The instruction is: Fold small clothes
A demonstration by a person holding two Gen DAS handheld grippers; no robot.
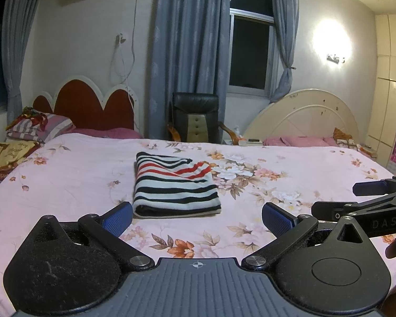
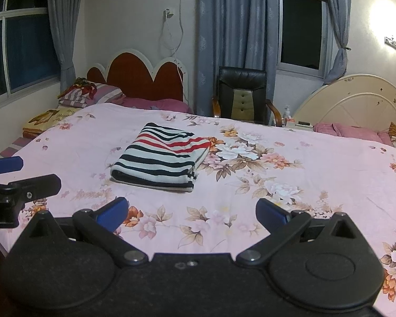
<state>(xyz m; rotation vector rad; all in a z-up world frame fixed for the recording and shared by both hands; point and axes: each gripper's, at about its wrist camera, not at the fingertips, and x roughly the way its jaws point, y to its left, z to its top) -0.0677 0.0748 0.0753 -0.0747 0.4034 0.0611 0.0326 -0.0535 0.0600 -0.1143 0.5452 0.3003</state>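
Observation:
A striped garment (image 1: 175, 185) in black, white and red lies folded into a neat rectangle on the pink floral bedsheet (image 1: 66, 185). It also shows in the right wrist view (image 2: 161, 155). My left gripper (image 1: 198, 219) is open and empty, just in front of the garment's near edge. My right gripper (image 2: 191, 211) is open and empty, a little nearer than the garment and to its right. The right gripper shows at the right edge of the left wrist view (image 1: 361, 198). The left gripper shows at the left edge of the right wrist view (image 2: 13, 177).
Striped pillows (image 1: 37, 126) and a folded yellow blanket (image 1: 8, 155) lie at the far left by a red headboard (image 1: 92, 105). A black chair (image 1: 195, 116) stands beyond the bed. A cream headboard (image 1: 303, 113) with pink pillows (image 1: 295, 141) is at the far right.

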